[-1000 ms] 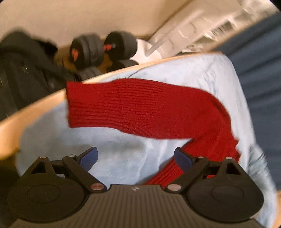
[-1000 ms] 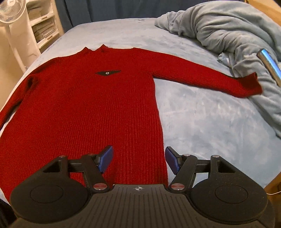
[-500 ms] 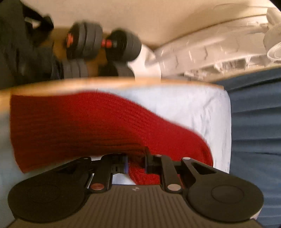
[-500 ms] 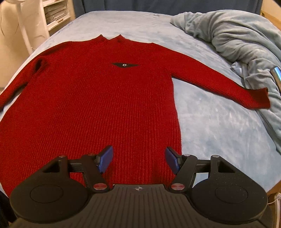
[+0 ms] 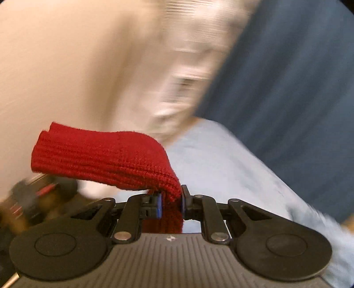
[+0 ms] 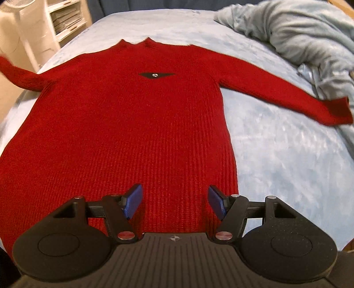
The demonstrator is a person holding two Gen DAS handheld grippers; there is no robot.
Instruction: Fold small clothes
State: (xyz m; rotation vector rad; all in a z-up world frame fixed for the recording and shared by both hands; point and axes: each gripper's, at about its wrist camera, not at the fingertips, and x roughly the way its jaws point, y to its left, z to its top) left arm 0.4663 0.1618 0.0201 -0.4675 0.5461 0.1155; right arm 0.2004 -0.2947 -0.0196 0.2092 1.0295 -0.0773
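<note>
A red knit sweater [image 6: 132, 124] lies flat, front up, on the light blue bed [image 6: 276, 155], neck at the far end. Its right sleeve [image 6: 287, 97] stretches out toward the blanket. My left gripper [image 5: 170, 205] is shut on the left sleeve [image 5: 106, 159], whose cuff end flops over to the left above the bed. In the right wrist view that raised sleeve [image 6: 20, 75] shows at the far left edge. My right gripper [image 6: 174, 202] hovers open over the sweater's lower body, with nothing pinched between its blue pads [image 6: 133, 200].
A rumpled grey-blue blanket [image 6: 298, 33] is piled at the bed's far right. A white shelf unit [image 6: 66, 17] and fan stand off the bed's left. Dark dumbbells [image 5: 33, 199] lie blurred on the floor. A dark blue curtain [image 5: 287, 77] hangs behind.
My left gripper closed on the left sleeve and lifted it off the bed, swinging fast. My right gripper drifted slightly forward and down over the sweater's body, still open.
</note>
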